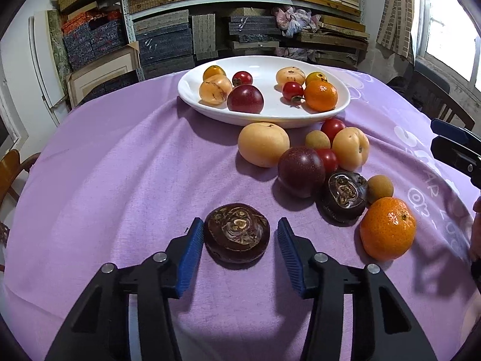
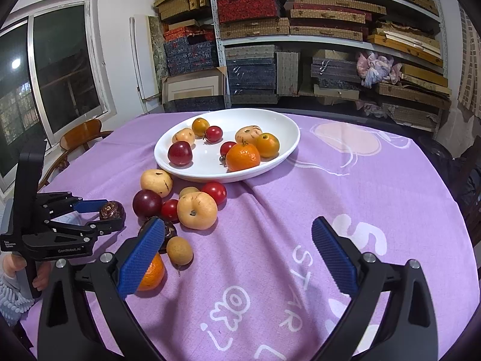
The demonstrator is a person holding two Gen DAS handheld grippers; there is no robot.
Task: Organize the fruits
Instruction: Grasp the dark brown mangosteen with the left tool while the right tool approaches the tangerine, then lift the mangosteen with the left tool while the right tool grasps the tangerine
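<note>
Purple tablecloth [image 1: 120,165] with white cartoon print and lettering, spread over the whole table. Behind it, metal shelves [image 2: 300,45] stacked with flat woven and patterned boxes.

White oval plate [image 1: 192,90] toward the far side of the cloth, holding two groups of fruit: on one side a dark red plum [image 1: 245,98], a pale yellow fruit, a small orange one and a cherry tomato; on the other a tangerine [image 1: 320,95], another pale fruit, a small orange one and a cherry tomato.

Loose pile on the cloth just in front of the plate: two large pale yellow fruits [image 1: 263,143], a dark plum [image 1: 301,171], cherry tomatoes, two small tan round fruits, a dark brown water chestnut [image 1: 344,195] and a tangerine [image 1: 387,228] nearest the edge.

Left gripper [image 1: 237,234] low over the cloth, apart from the pile, blue pads on either side of a second water chestnut [image 1: 237,236]; left pad touching or nearly touching its side, a sliver of cloth visible between it and the right pad, so not clamped. Seen from the right wrist view, same chestnut [image 2: 111,210] sitting at the fingertips, a hand [image 2: 40,276] on the handle.

Right gripper [image 2: 240,255] spread wide and empty, hovering above bare cloth beside the pile.
</note>
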